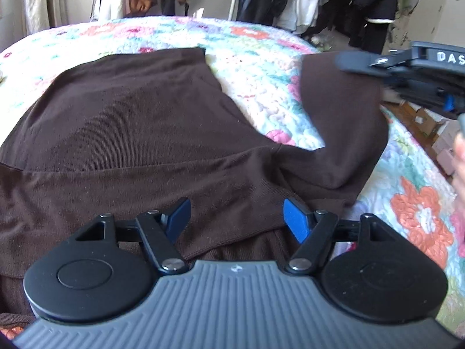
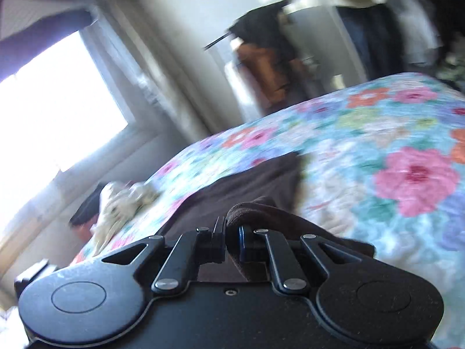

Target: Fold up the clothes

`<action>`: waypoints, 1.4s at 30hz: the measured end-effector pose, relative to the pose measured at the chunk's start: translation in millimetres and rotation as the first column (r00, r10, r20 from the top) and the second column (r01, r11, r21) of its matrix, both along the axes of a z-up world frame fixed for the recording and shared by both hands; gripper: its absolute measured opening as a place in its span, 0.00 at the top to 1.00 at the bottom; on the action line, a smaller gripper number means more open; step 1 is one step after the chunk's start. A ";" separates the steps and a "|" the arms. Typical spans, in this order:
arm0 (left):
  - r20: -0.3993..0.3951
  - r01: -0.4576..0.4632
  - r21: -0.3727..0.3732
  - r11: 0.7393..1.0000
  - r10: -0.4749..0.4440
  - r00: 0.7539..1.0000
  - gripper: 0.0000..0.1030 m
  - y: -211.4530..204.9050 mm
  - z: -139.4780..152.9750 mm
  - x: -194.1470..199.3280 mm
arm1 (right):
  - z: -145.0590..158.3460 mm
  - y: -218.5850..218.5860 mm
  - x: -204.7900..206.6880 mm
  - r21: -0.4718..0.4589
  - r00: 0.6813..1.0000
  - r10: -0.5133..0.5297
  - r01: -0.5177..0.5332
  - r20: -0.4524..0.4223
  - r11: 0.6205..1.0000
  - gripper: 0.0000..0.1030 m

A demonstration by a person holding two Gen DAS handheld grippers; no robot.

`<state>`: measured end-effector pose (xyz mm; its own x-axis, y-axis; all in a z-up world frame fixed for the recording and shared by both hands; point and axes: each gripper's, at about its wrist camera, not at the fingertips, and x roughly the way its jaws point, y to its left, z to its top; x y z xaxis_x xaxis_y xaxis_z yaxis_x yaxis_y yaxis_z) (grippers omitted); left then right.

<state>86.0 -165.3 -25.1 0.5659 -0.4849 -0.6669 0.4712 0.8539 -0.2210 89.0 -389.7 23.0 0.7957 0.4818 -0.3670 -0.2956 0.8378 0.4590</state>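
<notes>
R gripper [image 2: 232, 232] pinches the sleeve [image 1: 343, 110] of the brown top [image 1: 130, 122], lifted at 2 o'clock; L gripper [image 1: 237, 218] spread over the shoulder at 6; top on quilt [image 1: 261, 67]. Next, I reckon: carry sleeve across body

Both wrist views look close across the floral quilt [image 1: 261, 67]; the right one tilts toward a window [image 2: 58, 110].
</notes>
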 end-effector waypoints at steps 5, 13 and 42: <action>0.060 0.133 -0.005 0.991 -0.133 0.989 0.30 0.5 6.3 -11.9 | -11.4 41.0 5.8 -0.028 0.986 0.150 -0.152 -0.073 0.988 0.89; 0.019 -0.001 -0.185 0.983 0.004 1.000 0.17 15.0 5.0 11.2 | -16.1 52.7 4.1 -0.014 0.969 0.199 -0.204 -0.146 0.979 0.89; -0.124 -0.380 0.186 0.906 0.405 0.906 0.49 77.1 -21.7 11.8 | -77.2 27.1 -23.6 -0.455 0.995 -0.052 0.009 -0.083 0.891 0.48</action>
<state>97.8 -88.3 -46.8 0.5713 -0.1294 -0.8105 0.0608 0.9915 -0.1154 65.3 -362.6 -54.2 0.7602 0.2216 -0.6107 -0.2418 0.9690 0.0507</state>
